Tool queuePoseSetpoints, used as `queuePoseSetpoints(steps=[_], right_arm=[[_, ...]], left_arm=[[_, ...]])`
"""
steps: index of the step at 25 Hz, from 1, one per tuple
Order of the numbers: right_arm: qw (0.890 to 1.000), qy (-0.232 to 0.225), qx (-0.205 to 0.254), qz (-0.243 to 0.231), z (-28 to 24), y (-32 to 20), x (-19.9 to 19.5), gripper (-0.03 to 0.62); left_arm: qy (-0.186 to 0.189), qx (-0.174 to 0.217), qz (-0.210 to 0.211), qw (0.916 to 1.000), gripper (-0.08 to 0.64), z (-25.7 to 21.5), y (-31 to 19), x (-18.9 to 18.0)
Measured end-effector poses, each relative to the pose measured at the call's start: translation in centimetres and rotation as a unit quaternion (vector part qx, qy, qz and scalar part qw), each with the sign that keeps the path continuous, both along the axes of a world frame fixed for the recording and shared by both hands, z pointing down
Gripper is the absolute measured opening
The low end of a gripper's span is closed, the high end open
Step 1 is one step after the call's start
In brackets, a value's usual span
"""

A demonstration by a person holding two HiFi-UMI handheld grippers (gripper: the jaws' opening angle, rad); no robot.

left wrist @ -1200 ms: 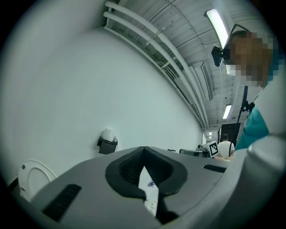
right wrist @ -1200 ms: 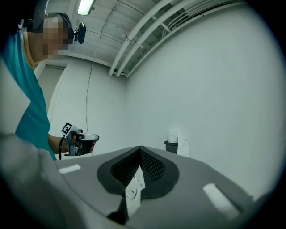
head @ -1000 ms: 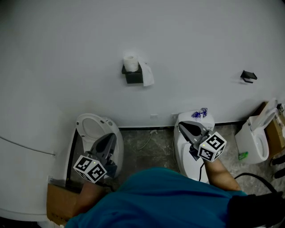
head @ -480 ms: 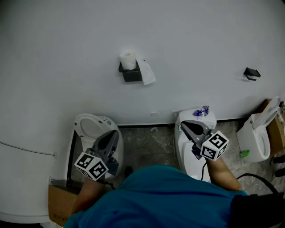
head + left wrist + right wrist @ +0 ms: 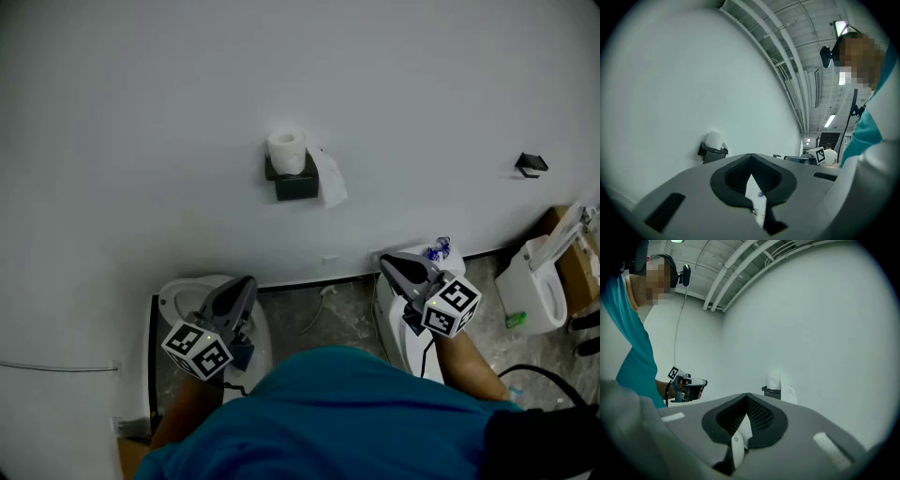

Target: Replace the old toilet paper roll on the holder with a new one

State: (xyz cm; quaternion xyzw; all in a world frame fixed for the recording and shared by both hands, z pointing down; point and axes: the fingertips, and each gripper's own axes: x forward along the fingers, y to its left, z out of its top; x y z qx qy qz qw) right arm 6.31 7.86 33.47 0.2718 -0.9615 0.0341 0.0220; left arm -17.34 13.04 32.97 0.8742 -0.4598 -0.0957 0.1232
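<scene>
Dim, even light; fisheye-warped, vignetted edges.

The roll (image 5: pixel 286 151) sits atop the wall holder (image 5: pixel 296 185), above the left toilet (image 5: pixel 185 296) and right toilet (image 5: pixel 396 330).

A white wall (image 5: pixel 141 112) fills the upper head view, with a small black bracket (image 5: pixel 530 165) on it at three o'clock. A dark baseboard (image 5: pixel 300 278) runs along the wall's foot above the grey floor (image 5: pixel 352 305), where a pale cable (image 5: pixel 314 316) lies at six o'clock. Three white toilets stand against the wall. The left toilet (image 5: pixel 178 296) is at seven o'clock. The middle toilet (image 5: pixel 395 330) is at five o'clock and carries a blue thing (image 5: pixel 437 249) on top. The right toilet (image 5: pixel 536 292) is at four o'clock with its lid raised. A green thing (image 5: pixel 512 321) lies just beside the right toilet, and a cardboard box (image 5: pixel 583 277) stands at that toilet's three o'clock. In the left gripper view, pipes (image 5: pixel 787 61) cross the ceiling.
</scene>
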Motion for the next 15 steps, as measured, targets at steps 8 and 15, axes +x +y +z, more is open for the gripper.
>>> queuePoseSetpoints(steps=[8,15], right_arm=[[0.999,-0.009,0.012,0.030,-1.0,-5.3,-7.6,-0.002],[1.000,-0.001,0.005,0.029,-0.5,-9.5,-8.3,-0.003]], left_arm=[[-0.006,-0.015,0.031,0.9994,0.006,0.8,-5.9,-7.1],[0.008,-0.026,0.037,0.9989,0.006,2.4,-9.9,-7.7]])
